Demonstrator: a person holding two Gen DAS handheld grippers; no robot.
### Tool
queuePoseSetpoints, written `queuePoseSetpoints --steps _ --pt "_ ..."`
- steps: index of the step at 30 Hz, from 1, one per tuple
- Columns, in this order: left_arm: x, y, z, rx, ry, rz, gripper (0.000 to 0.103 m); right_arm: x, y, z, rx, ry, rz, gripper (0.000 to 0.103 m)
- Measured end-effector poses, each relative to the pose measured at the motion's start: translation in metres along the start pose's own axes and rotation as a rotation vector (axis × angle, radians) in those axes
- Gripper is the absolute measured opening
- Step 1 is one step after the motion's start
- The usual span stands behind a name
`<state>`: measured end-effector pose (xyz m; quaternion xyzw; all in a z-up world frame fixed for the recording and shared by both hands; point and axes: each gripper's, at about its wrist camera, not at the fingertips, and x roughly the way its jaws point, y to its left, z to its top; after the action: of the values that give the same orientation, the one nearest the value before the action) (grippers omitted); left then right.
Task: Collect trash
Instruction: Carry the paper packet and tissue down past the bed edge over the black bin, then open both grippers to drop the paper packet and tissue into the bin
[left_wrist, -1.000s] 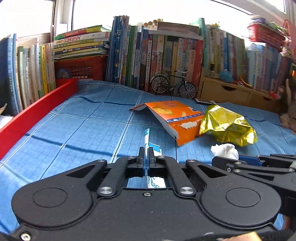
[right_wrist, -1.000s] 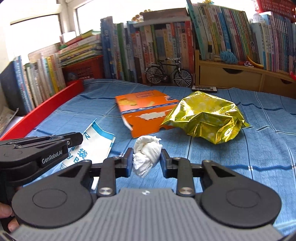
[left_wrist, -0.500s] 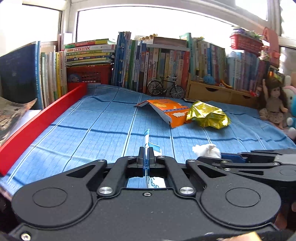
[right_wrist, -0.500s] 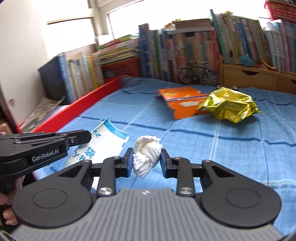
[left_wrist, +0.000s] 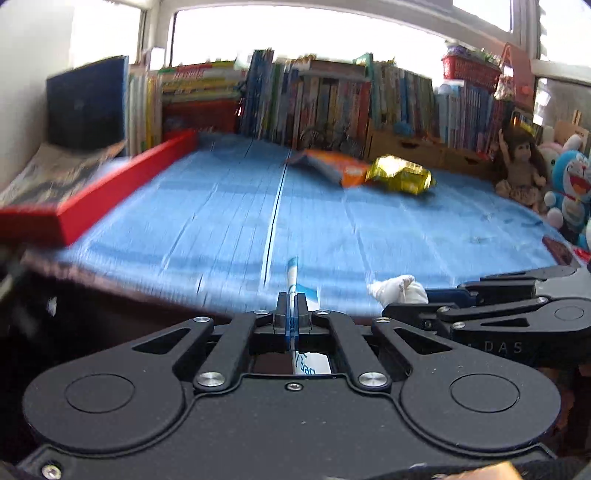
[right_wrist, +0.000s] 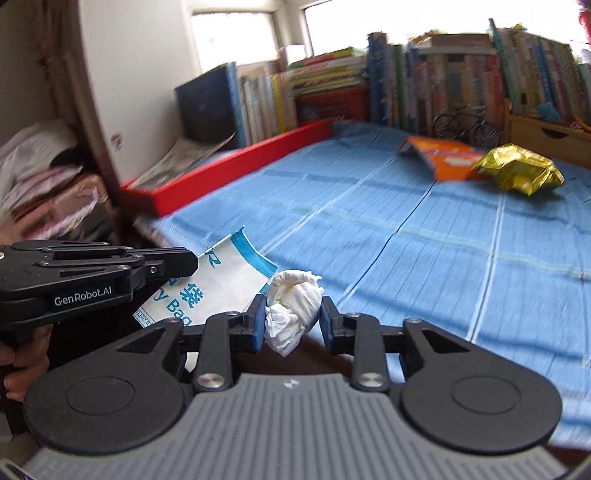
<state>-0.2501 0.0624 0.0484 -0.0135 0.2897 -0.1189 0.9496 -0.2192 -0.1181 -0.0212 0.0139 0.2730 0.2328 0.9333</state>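
Left gripper (right_wrist: 186, 260), marked "GenRobot.AI", pinches a "Bag"-printed packet (right_wrist: 218, 291).

1. The left gripper (left_wrist: 291, 314) is matte black: two round discs sit at the base, with angled link bars running forward to narrow fingers.
2. Silver screws mark the link pivots, and a smaller screw sits in the middle of its base plate.
3. Blue pads (left_wrist: 287, 325) line the inner faces of its fingers.
4. Seen from the side in the right view, its body carries white "GenRobot.AI" lettering.
5. The right gripper (right_wrist: 293, 319) has the same black discs and link bars, with blue pads (right_wrist: 258, 325).
6. Its base is a grey ribbed plate with a small white mark near the front.
7. Faint "DAS" letters show on its side.
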Motion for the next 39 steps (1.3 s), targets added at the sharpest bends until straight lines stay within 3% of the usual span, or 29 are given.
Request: queuePoseSetpoints --steps 10,18,24,32,36,39 --pt "0.018 0.021 -0.09 -0.066 0.182 0.041 0.001 0.031 0.023 -0.071 -0.027 0.164 0.02 0.036" --pt "0.049 0.03 -0.129 -0.084 0.289 0.07 0.001 0.066 0.023 -0.119 0.02 0.273 0.016 0.036" --pt "0.058 0.036 -0.136 -0.08 0.309 0.075 0.002 0.08 0.022 -0.139 0.039 0.345 0.024 0.036" --pt "0.067 0.033 -0.13 -0.057 0.325 0.079 0.003 0.093 0.028 -0.143 0.011 0.378 0.047 0.04" --pt "0.069 0.029 -0.129 -0.054 0.324 0.085 0.005 0.099 0.033 -0.138 -0.005 0.376 0.047 0.055" --pt "0.068 0.029 -0.13 -0.054 0.323 0.087 0.006 0.096 0.032 -0.137 -0.011 0.372 0.052 0.057"
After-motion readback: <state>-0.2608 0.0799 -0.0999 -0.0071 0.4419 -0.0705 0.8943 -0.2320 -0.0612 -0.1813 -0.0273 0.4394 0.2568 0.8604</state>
